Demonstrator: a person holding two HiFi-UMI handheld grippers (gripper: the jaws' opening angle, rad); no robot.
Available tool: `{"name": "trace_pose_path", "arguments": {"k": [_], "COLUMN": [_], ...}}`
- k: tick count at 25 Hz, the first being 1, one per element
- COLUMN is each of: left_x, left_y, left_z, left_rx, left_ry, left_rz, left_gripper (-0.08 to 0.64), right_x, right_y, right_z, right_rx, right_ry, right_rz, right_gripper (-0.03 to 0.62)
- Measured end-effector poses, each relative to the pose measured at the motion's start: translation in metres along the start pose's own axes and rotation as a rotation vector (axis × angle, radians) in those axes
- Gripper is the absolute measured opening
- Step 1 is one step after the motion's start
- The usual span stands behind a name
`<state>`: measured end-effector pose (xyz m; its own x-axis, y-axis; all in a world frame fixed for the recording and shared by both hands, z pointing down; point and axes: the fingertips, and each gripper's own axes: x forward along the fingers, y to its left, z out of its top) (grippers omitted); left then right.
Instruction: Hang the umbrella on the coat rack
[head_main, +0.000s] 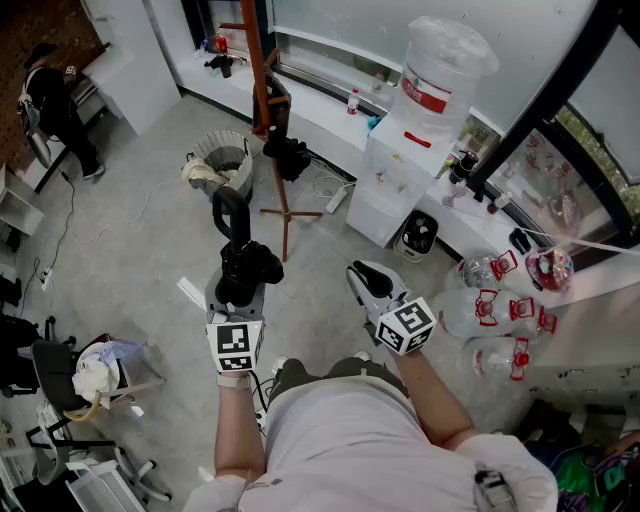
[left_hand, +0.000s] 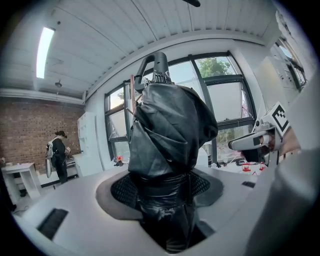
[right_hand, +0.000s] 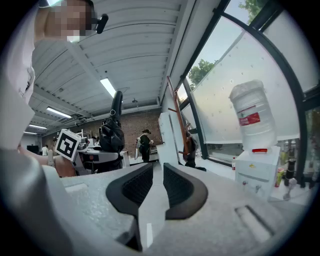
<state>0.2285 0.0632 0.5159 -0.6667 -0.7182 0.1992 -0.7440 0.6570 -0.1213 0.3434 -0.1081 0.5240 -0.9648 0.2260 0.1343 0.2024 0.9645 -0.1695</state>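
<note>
A folded black umbrella (head_main: 243, 262) stands upright in my left gripper (head_main: 238, 292), its curved handle (head_main: 229, 209) on top. In the left gripper view the umbrella (left_hand: 170, 130) fills the middle, and the left gripper (left_hand: 167, 197) is shut on its lower part. The wooden coat rack (head_main: 262, 75) stands ahead, slightly to the right, with a black bag (head_main: 287, 153) hanging from it. My right gripper (head_main: 368, 284) hovers beside the left one, apart from the umbrella. In its own view the right gripper (right_hand: 157, 185) is shut with nothing in it, and the coat rack (right_hand: 175, 107) rises beyond.
A water dispenser (head_main: 400, 175) stands right of the rack, with a small black bin (head_main: 417, 236) at its foot. Several large water bottles (head_main: 492, 312) lie at the right. A waste basket (head_main: 222, 160) sits left of the rack. A chair with cloth (head_main: 95, 372) is at lower left. A person (head_main: 52, 100) stands far left.
</note>
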Motion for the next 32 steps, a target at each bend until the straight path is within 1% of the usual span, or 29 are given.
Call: {"name": "trace_pose_path", "arguments": {"k": [4, 7, 10, 13, 15, 20, 24, 28, 32], "left_x": [-0.025, -0.041, -0.054, -0.063, -0.068, -0.074, -0.068, -0.045, -0.003], "left_y": [0.055, 0.094, 0.127, 0.152, 0.164, 0.195, 0.217, 0.241, 0.275], "left_z": [-0.017, -0.032, -0.043, -0.053, -0.058, -0.069, -0.078, -0.084, -0.081], "left_rx": [-0.029, -0.063, -0.077, -0.068, -0.061, -0.062, -0.075, -0.063, -0.043], "left_ry": [-0.004, 0.025, 0.02, 0.002, 0.007, 0.031, 0.042, 0.069, 0.094], "left_rz": [0.004, 0.031, 0.056, 0.077, 0.081, 0.105, 0.133, 0.147, 0.152], "left_gripper": [0.249, 0.249, 0.249, 0.249, 0.249, 0.249, 0.249, 0.249, 0.249], "right_x": [0.044, 0.073, 0.1, 0.123, 0.135, 0.164, 0.192, 0.24, 0.298], "right_y": [0.045, 0.076, 0.102, 0.12, 0.128, 0.14, 0.135, 0.122, 0.107], "right_z": [-0.003, -0.005, -0.007, -0.006, -0.006, -0.01, -0.018, -0.02, -0.01], "right_rx": [-0.021, -0.041, -0.057, -0.026, -0.006, 0.003, 0.021, 0.049, 0.058], "right_ry": [0.005, 0.019, 0.025, -0.003, -0.014, 0.006, 0.021, 0.026, 0.021], "right_rz": [0.037, 0.064, 0.086, 0.095, 0.094, 0.112, 0.127, 0.149, 0.173], "right_gripper": [0.057, 0.058, 0.058, 0.058, 0.058, 0.058, 0.057, 0.058, 0.058]}}
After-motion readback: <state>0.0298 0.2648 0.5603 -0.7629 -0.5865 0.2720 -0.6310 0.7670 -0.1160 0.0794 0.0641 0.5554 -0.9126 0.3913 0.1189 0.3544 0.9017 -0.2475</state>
